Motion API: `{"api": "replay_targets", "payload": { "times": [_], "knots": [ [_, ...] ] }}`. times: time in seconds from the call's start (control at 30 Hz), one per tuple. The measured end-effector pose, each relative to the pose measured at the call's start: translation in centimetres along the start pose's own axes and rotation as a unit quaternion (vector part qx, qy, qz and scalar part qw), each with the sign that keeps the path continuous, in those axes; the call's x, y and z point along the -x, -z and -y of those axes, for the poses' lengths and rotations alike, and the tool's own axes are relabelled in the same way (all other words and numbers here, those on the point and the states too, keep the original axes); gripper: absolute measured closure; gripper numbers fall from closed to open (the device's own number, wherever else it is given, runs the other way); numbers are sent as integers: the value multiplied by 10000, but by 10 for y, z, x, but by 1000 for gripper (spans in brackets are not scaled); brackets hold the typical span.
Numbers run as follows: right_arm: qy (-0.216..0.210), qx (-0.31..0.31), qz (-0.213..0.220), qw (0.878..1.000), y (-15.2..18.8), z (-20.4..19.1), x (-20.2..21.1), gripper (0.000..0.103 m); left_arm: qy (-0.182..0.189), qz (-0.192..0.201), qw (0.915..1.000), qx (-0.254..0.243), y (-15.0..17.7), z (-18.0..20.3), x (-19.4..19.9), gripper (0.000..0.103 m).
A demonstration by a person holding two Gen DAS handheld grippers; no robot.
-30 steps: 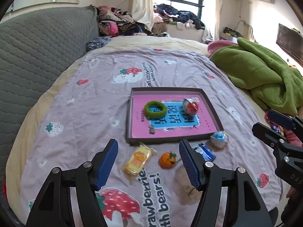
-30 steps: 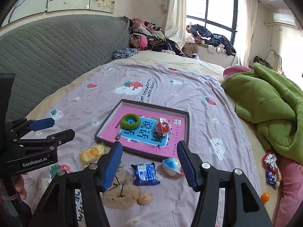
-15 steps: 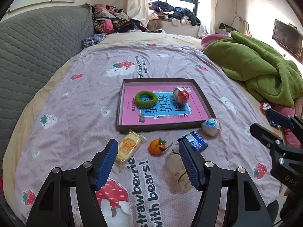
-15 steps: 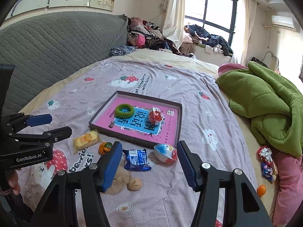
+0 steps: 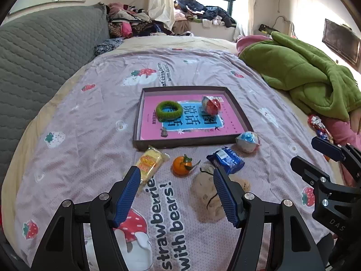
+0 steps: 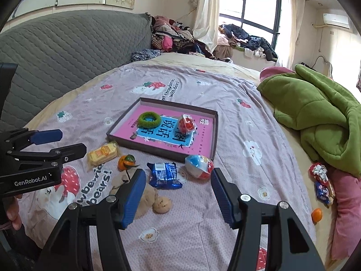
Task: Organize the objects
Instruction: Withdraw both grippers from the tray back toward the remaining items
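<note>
A brown-rimmed pink tray (image 5: 191, 143) (image 6: 158, 152) lies on the bedspread and holds a green ring (image 5: 169, 111) (image 6: 149, 119) and a red wrapped ball (image 5: 211, 105) (image 6: 186, 124). In front of it lie a yellow snack pack (image 5: 150, 161) (image 6: 103, 153), a small orange (image 5: 181, 165) (image 6: 126, 162), a blue packet (image 5: 225, 160) (image 6: 164, 175), a blue-and-white wrapped ball (image 5: 247, 141) (image 6: 199, 166) and a tan plush (image 5: 214, 198) (image 6: 149, 199). My left gripper (image 5: 176, 178) is open above the near bedspread. My right gripper (image 6: 176, 180) is open, near the blue packet.
A green blanket (image 5: 302, 72) (image 6: 320, 113) lies on the bed's right side. A grey quilted headboard (image 5: 40, 63) stands on the left. Sweets (image 6: 321, 180) and another orange (image 6: 316, 214) lie by a pink pillow at right. Clothes are piled at the far end.
Both grippers have pulled back and up from the bed, so the tray and the loose items sit farther ahead. Nothing was picked up; both stay open.
</note>
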State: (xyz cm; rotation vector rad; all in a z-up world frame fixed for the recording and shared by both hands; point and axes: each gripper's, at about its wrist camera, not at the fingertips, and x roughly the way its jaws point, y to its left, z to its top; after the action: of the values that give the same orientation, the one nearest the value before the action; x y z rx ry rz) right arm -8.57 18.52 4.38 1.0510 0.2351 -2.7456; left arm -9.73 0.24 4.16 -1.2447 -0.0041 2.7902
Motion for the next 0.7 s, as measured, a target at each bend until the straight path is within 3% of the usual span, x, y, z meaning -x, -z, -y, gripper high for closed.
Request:
{"api": "replay_targets", "payload": {
  "times": [0.43, 0.7],
  "knots": [
    [9, 299, -45, 9995, 16, -11, -1, 43, -32, 53, 10000, -73, 14, 12, -5, 34],
    [-40, 330, -112, 9994, 25, -13, -7, 44, 8, -107, 9999, -81, 21, 15, -17, 34]
  ]
}}
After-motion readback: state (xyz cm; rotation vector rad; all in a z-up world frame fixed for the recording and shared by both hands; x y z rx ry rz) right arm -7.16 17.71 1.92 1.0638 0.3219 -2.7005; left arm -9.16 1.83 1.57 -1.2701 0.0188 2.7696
